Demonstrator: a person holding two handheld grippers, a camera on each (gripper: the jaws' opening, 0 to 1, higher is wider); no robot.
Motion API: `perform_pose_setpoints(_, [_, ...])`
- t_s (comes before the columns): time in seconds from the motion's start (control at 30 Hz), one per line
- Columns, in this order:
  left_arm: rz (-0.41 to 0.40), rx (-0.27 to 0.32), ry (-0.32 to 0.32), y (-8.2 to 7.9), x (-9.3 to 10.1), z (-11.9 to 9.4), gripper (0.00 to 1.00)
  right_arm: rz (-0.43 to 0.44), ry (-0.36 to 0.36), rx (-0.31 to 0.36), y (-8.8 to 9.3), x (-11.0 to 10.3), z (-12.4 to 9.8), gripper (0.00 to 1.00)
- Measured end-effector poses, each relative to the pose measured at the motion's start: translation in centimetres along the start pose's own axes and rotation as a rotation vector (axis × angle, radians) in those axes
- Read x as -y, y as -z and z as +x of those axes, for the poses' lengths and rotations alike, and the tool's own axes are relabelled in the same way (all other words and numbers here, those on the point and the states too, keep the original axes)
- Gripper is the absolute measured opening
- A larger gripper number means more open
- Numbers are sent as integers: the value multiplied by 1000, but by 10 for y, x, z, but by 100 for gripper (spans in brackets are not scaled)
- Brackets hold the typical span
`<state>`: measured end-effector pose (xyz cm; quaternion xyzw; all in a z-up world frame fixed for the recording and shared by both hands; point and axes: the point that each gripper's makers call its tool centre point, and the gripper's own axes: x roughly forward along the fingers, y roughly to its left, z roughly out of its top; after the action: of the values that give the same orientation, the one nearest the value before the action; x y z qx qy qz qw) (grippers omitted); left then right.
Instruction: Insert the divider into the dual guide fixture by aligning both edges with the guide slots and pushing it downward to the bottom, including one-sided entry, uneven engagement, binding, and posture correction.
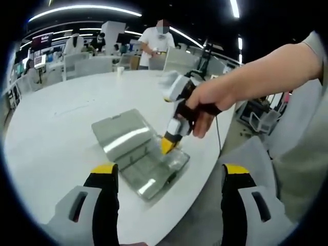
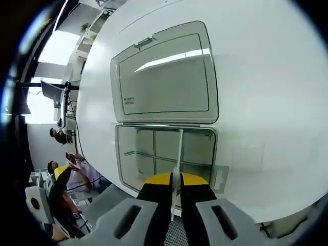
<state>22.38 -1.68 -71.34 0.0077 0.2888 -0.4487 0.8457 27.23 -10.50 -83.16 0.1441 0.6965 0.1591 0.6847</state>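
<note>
Clear thin plastic divider stands on edge in one transparent lidded box, its long axis running away from the right gripper, whose fingers clench it. Left gripper fingers are spread above the white tabletop.

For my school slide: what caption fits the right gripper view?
Right gripper, shut on a thin divider, lowers it into an open clear box on a white table.

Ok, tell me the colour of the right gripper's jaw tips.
Yellow, on black jaws; the right gripper, shut on the divider, shows it best in the right gripper view.
</note>
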Motion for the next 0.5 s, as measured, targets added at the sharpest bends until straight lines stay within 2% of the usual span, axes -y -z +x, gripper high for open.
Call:
perform_pose_setpoints(0.2, [0,0,0,0,0,-1,81,-37,54,-14,0,0,1,0])
perform_pose_setpoints(0.5, [-2,4,-3,0,0,-2,81,-137,134,-41,2,-3,0,0])
